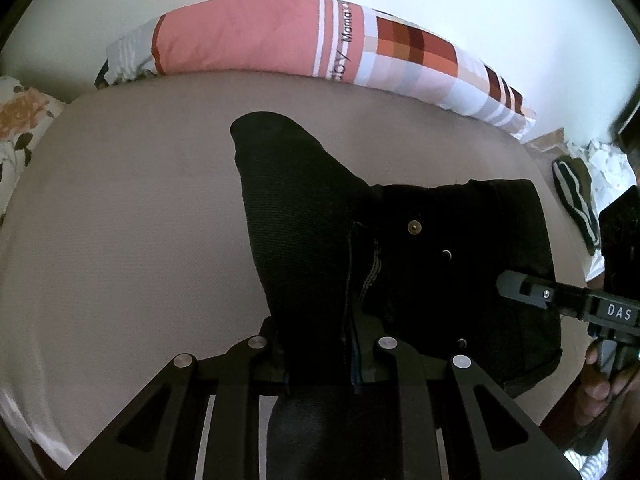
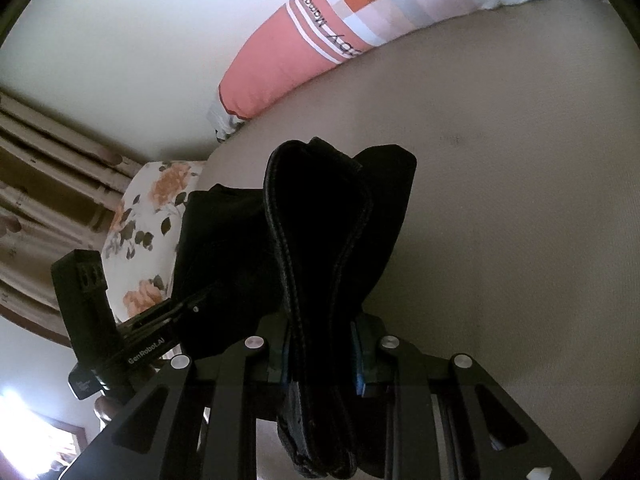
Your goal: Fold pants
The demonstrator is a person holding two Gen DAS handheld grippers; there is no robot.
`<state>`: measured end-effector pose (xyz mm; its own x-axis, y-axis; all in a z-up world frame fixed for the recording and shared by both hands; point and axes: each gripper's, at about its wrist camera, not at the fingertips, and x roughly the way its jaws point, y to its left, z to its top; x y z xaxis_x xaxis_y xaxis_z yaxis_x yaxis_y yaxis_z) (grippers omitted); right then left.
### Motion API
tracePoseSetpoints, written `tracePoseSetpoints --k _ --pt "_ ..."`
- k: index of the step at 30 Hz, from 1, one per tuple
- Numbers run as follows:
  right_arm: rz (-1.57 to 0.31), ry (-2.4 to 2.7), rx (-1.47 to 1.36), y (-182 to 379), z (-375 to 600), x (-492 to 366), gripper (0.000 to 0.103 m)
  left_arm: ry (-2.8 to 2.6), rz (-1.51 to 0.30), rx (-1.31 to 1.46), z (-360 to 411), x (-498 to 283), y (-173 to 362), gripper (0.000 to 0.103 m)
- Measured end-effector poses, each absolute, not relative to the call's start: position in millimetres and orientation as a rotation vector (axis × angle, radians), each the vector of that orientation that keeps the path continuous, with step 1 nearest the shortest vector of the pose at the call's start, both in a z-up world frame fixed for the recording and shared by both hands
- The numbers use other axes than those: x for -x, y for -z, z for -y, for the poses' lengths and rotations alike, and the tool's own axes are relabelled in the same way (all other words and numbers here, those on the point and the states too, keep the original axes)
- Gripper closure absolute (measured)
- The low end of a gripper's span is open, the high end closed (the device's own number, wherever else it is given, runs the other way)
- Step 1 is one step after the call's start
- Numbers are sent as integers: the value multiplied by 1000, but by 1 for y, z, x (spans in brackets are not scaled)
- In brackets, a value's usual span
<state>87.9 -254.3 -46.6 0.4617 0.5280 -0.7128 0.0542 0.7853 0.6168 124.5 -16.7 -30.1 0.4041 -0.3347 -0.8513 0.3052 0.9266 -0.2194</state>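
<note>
Pants: black denim pants (image 1: 320, 216) with a brass waist button, bunched and partly raised over the beige bed sheet (image 1: 120, 220); one dark leg end reaches toward the far pillow, the waist part spreads to the right in the left wrist view.
Left gripper: black two-finger gripper (image 1: 324, 360), its fingers clenched on a thick bundle of the pants fabric, which runs from between the pads up and away over the bed.
Right gripper: second black gripper (image 2: 320, 360), fingers clamped on a stitched seam band of the same pants; blue pads show on both sides of the cloth.
Seam band: dark doubled hem (image 2: 320, 208), standing up in a long loop above the right gripper's fingers.
Person's hand: fingers wrapped round the right gripper's handle (image 1: 596, 384), at the right edge of the left wrist view.
Long pillow: salmon-pink bolster with white stripes, printed letters and a red-orange check panel (image 1: 248, 40), lying along the far edge of the bed against a white wall.
Floral pillow: white cushion with orange flowers and dark leaves (image 2: 148, 216), beside the bed's end.
Curtain: brown and cream folds (image 2: 48, 168), behind the floral pillow.
</note>
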Motion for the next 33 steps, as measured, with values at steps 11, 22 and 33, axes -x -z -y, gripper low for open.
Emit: tracePoseSetpoints --k 11,22,33 --pt "-1078 -311 -613 50 253 -138 81 387 -1077 28 17 -178 32 82" --pt "-1078 -293 -607 56 264 -193 82 375 -1081 31 27 -234 44 82" --pt "-1068 -261 -602 66 276 -227 82 376 -1074 30 33 -277 59 82"
